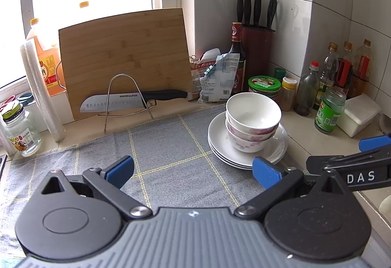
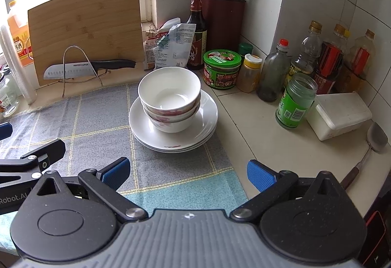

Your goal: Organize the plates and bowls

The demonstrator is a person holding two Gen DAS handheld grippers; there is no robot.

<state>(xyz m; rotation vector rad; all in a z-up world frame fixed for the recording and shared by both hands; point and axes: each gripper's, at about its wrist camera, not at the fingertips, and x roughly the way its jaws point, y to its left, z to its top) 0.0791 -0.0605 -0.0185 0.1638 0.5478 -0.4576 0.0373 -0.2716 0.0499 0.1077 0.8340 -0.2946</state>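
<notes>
Three white bowls (image 1: 253, 116) (image 2: 169, 94) with pink flower patterns are nested upright on a stack of white plates (image 1: 220, 143) (image 2: 207, 121), which rests on a grey checked cloth (image 1: 158, 145) (image 2: 97, 121). My left gripper (image 1: 193, 171) hovers open over the cloth, just in front and left of the stack, holding nothing. In the right wrist view my right gripper (image 2: 188, 173) is open and holds nothing, a little short of the plates' near edge. Each gripper shows at the side of the other's view.
A bamboo cutting board (image 1: 124, 57) and a knife (image 1: 132, 99) on a wire rack stand behind the cloth. Sauce bottles, jars (image 2: 297, 101), a knife block (image 2: 223, 21), a white box (image 2: 339, 114) and a spatula (image 2: 371, 143) crowd the corner and right counter.
</notes>
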